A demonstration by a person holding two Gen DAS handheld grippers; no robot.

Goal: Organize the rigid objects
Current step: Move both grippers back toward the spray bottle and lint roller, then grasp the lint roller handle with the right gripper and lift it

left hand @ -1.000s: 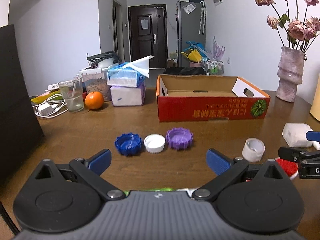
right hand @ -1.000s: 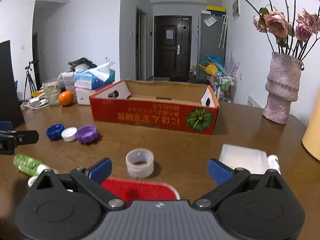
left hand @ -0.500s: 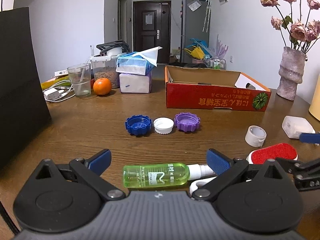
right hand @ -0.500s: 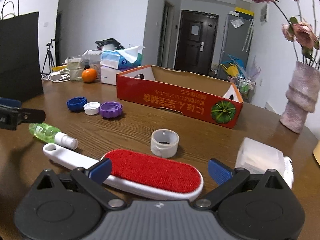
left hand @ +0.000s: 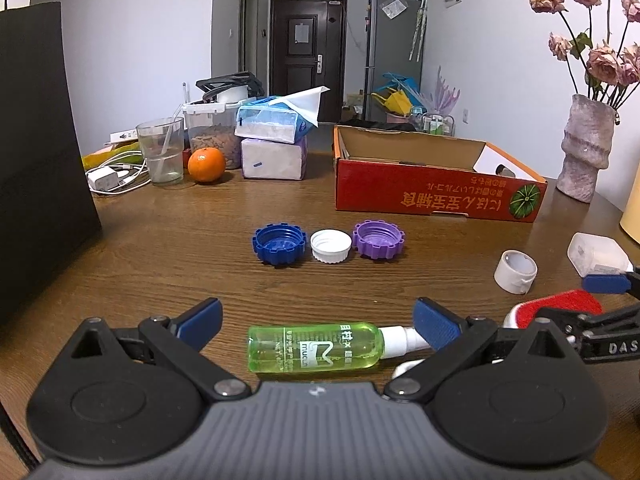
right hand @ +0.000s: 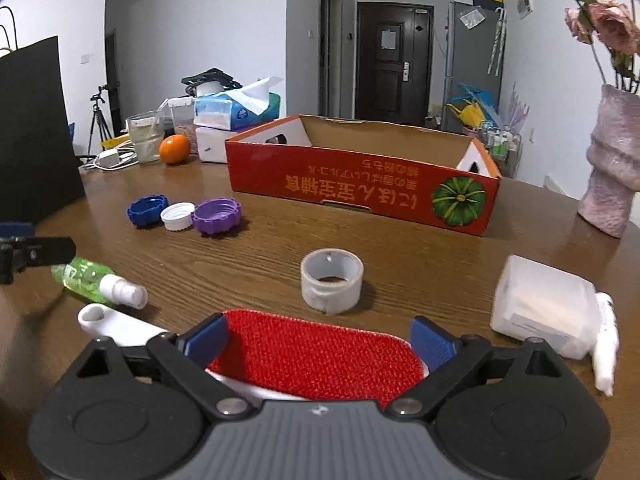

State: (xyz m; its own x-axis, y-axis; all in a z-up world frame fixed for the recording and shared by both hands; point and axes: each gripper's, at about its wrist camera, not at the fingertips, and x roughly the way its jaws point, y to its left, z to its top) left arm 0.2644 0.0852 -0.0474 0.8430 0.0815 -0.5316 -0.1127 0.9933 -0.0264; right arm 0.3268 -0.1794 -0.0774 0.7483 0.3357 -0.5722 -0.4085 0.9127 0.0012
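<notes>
The left gripper (left hand: 316,314) hangs low over the near edge of the wooden table (left hand: 200,264), fingers spread wide, and the green spray bottle (left hand: 316,347) lies on its side between them, white nozzle toward the right-hand finger. The nozzle sits just beside that blue pad (left hand: 434,322); whether they touch, I cannot tell. The other pad stands clear of the bottle.

Over to the right gripper (right hand: 320,338), also wide apart, though its jaws have just been closing in a little. Between them lies the lint brush (right hand: 320,360), red face up, white handle running out past the left-hand finger toward the bottle. The pads flank the red head closely, but no squeeze shows.

Just beyond the brush, the roll of clear tape (right hand: 331,282) stands on the bare wood. To its right, near the table's right edge, a frosted plastic box (right hand: 546,312) with a white tube (right hand: 604,344) against its side.

Further toward the middle, three caps sit in a row, mouths up: blue cap (left hand: 280,245), white cap (left hand: 331,245), purple cap (left hand: 379,239), each touching or nearly touching its neighbour.

Behind them, toward the far edge, the red cardboard tray (left hand: 432,196) sits open. At the far right corner a pale vase (left hand: 586,148) of dried roses; at the far left an orange (left hand: 206,165), a glass (left hand: 161,148) and tissue packs (left hand: 274,140).
</notes>
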